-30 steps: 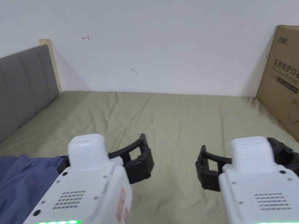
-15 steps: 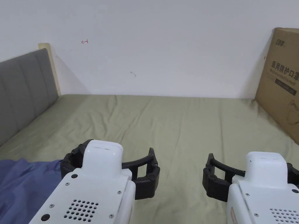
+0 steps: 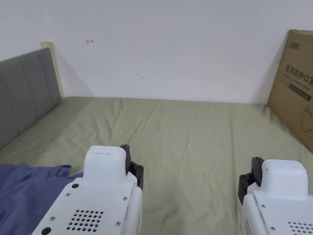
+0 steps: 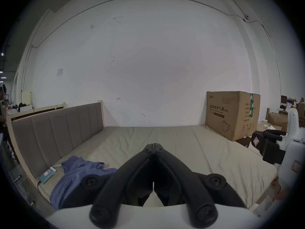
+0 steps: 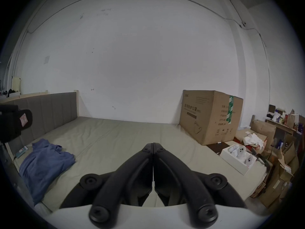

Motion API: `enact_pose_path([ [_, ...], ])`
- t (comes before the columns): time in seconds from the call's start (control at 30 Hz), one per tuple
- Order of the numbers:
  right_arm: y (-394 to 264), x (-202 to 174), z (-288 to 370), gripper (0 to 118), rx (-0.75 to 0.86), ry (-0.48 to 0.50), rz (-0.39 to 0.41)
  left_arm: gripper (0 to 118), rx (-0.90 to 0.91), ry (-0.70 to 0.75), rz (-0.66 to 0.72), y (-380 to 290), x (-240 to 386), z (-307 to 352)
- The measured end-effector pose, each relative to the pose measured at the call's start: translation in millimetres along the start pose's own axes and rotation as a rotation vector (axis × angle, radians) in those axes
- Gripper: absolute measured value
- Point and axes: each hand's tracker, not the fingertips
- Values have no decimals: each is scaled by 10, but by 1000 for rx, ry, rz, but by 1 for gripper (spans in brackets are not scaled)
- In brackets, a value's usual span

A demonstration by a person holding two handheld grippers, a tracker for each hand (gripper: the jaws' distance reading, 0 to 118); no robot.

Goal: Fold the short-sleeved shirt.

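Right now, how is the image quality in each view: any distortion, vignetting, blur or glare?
Head view: sharp, evenly lit, no glare; soft shadow beside the headboard. Left gripper view: strong fisheye bending the wall, black vignette corners, dimmer; shirt readable. Right gripper view: same fisheye and vignette; the cardboard box looks slightly soft.

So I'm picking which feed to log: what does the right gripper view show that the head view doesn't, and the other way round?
Right gripper view: its own jaws meeting shut, right gripper, a phone by the headboard, a white tray and clutter past the bed's right edge.

Head view: the white housings of both tools from above, with the left gripper nearest the shirt.

Both: the blue shirt lying crumpled on the bed, the grey headboard, the box and the wall.
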Motion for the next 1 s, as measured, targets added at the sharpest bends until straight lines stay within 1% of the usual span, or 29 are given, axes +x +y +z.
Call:
enact_pose_path([
  [0.1, 12, -49, -4, 0, 8, 12, 33, 0, -13, 2, 7, -15, -62, 7],
  [0.13, 24, -70, -13, 0, 9, 15, 31, 0, -18, -1, 16, -9, -84, 21],
  [0.2, 71, -139, -25, 0, 10, 81, 5, 0, -18, 24, 32, 21, -191, 55],
  [0.23, 87, -183, -34, 0, 14, 97, -1, 0, -16, 36, 30, 35, -248, 75],
  [0.37, 163, -625, -24, 0, 15, 241, 9, 0, -11, 181, -14, 130, -597, 255],
  [0.47, 171, -1006, 17, 0, -1, 368, 23, 0, -19, 286, 18, 168, -918, 450],
  [0.53, 162, -1216, 48, 0, -12, 446, 30, 0, -30, 368, 12, 168, -1094, 573],
  [0.6, 156, -1375, 89, 0, -23, 502, 43, 0, -48, 429, 1, 146, -1240, 683],
  [0.67, 155, -1497, 126, 0, -48, 548, 48, 0, -84, 456, 24, 77, -1378, 722],
  [0.73, 152, -1533, 182, 0, -50, 570, 44, 0, -131, 475, 47, -12, -1482, 714],
  [0.87, 94, -1534, 165, 0, -75, 564, 80, 0, -204, 482, 65, -176, -1625, 527],
  [0.93, 71, -1519, 116, 0, -109, 563, 67, 0, -245, 462, 100, -313, -1695, 394],
  [1.0, 45, -1475, 7, 0, -150, 571, 38, 0, -353, 445, 141, -518, -1793, 214],
])
